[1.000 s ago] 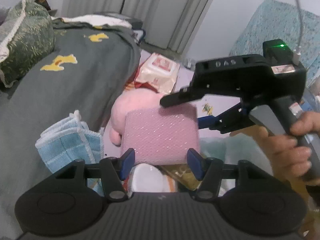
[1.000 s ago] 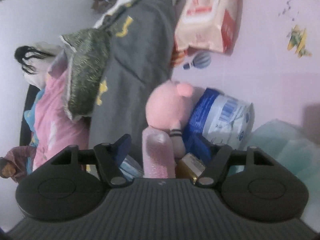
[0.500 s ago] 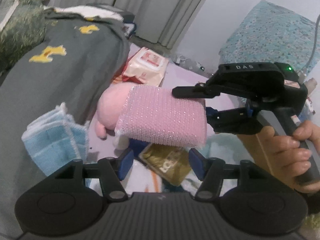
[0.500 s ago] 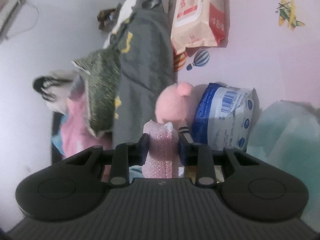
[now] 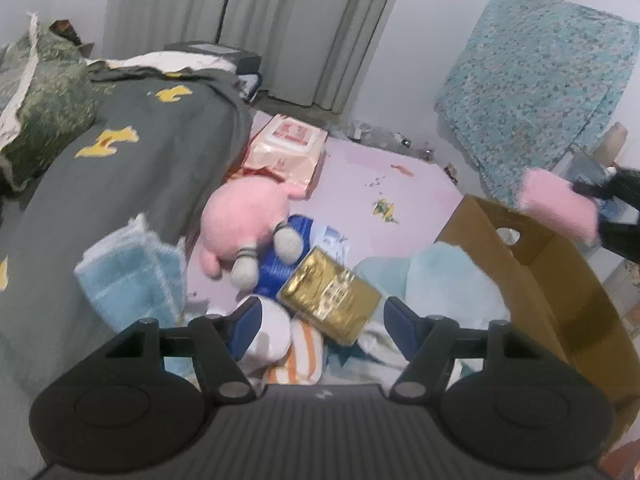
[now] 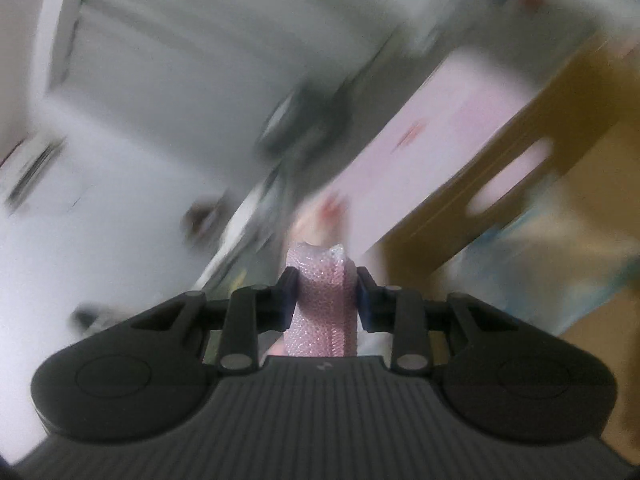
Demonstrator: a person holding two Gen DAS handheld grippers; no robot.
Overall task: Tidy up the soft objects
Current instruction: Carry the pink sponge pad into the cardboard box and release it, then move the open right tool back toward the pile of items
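My right gripper (image 6: 324, 292) is shut on a pink mesh sponge (image 6: 322, 300), which stands on edge between its pads. In the left wrist view the sponge (image 5: 556, 208) hangs at the far right in the right gripper (image 5: 590, 210), above the rim of a brown cardboard box (image 5: 540, 264). The right wrist view is heavily blurred, with the box's handle hole (image 6: 508, 176) to its right. My left gripper (image 5: 324, 316) has its jaws opening with nothing gripped. It hovers over a gold packet (image 5: 332, 296) and a white and orange cloth (image 5: 296, 356). A pink plush toy (image 5: 244, 220) lies beyond.
A folded blue towel (image 5: 128, 276) rests against the grey blanket (image 5: 120, 184) on the left. A blue and white pack (image 5: 288, 268) lies under the plush, and a wipes pack (image 5: 288, 148) behind it. A pale blue cloth (image 5: 440, 280) sits beside the box.
The right gripper shut on the pink sponge in front of the left gripper and swung it away to the right, over the box. The left jaws widened.
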